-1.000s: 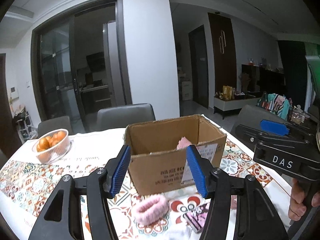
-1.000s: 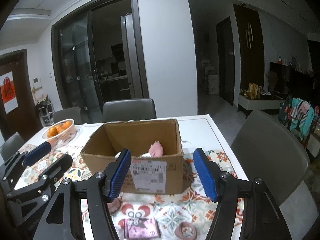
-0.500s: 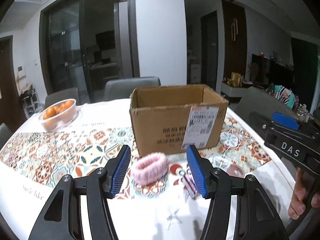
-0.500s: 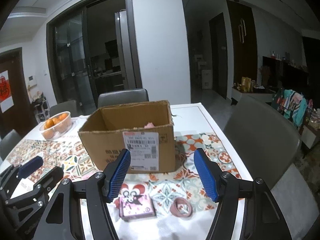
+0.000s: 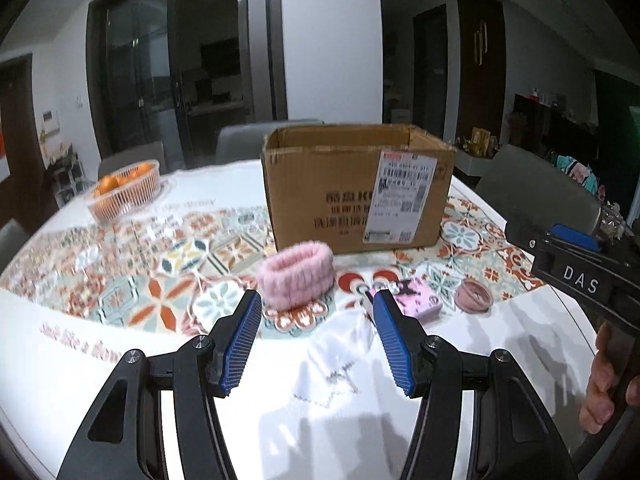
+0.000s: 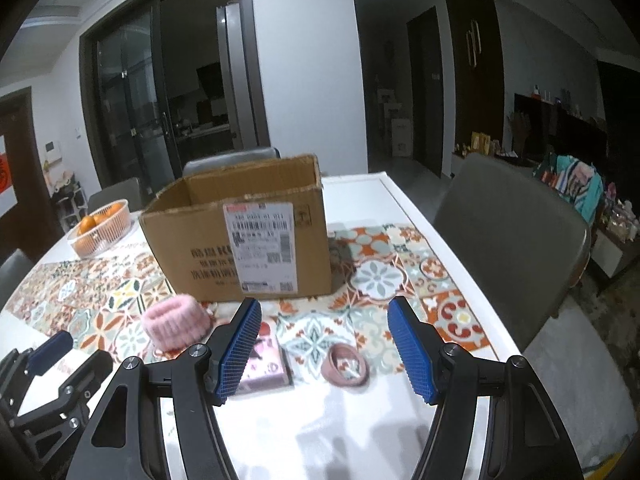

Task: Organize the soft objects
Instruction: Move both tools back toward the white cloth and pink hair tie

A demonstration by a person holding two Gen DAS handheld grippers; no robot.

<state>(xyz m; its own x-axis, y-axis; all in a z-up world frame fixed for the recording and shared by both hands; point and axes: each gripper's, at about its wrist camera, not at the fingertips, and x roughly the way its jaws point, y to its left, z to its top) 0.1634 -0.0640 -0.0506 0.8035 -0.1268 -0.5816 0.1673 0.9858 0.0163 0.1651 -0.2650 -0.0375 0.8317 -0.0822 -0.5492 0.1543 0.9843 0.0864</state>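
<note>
An open cardboard box (image 5: 356, 192) (image 6: 244, 248) stands on the patterned table. In front of it lie a fluffy pink band (image 5: 296, 278) (image 6: 176, 324), a small pink packet (image 5: 416, 300) (image 6: 266, 364) and a dusty-pink ring (image 5: 474, 294) (image 6: 346, 364). A white cloth (image 5: 340, 360) lies nearest, on the bare white table edge. My left gripper (image 5: 316, 338) hovers open just short of the pink band, above the cloth. My right gripper (image 6: 328, 344) is open too, the ring lying beyond the gap between its fingers. Nothing is held.
A clear bowl of oranges (image 5: 126, 190) (image 6: 100, 228) sits at the far left of the table (image 6: 404, 216). Grey chairs (image 6: 516, 240) stand around it. A hand (image 5: 604, 384) grips the right tool's handle at the left view's right edge.
Both grippers have sunk and drawn back from the box, so its inside is hidden now and the band, packet, ring and white cloth lie closer ahead. The jaws kept their width.
</note>
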